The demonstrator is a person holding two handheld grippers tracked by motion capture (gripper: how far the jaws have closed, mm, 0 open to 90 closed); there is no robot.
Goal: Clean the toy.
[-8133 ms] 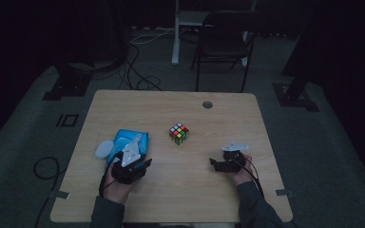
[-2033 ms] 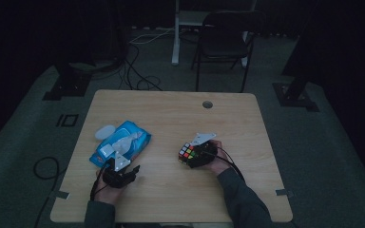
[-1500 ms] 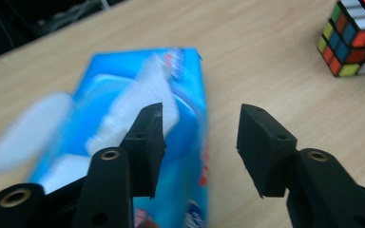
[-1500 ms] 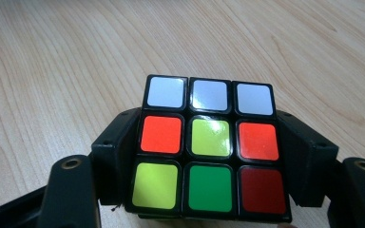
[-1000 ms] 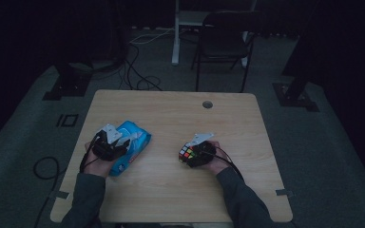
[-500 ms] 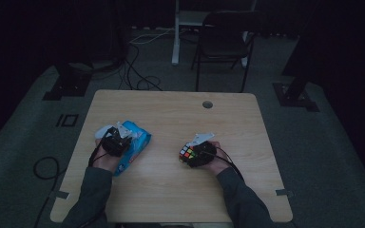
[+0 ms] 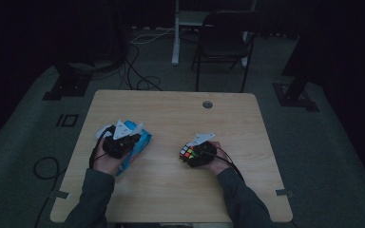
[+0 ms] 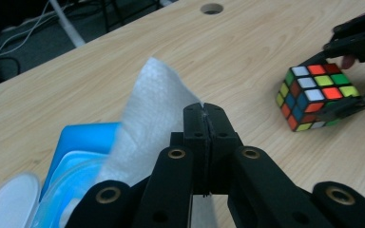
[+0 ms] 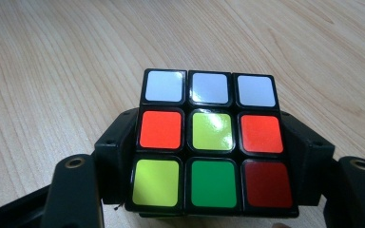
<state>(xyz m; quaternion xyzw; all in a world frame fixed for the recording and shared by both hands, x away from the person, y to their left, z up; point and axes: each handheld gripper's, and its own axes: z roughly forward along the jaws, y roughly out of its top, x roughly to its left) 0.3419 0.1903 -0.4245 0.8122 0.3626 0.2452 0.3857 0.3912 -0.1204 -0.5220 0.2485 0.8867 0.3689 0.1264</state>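
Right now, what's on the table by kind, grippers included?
Rubik's cube: 1
Blue wipes pack: 1
White wipe, pinched in the left gripper: 1
Grippers, left and right gripper: 2
Total: 5

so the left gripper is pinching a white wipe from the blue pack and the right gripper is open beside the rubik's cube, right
Not quite: the right gripper is shut on the rubik's cube, one finger on each side, as the right gripper view shows. The left gripper does pinch the white wipe from the blue pack.
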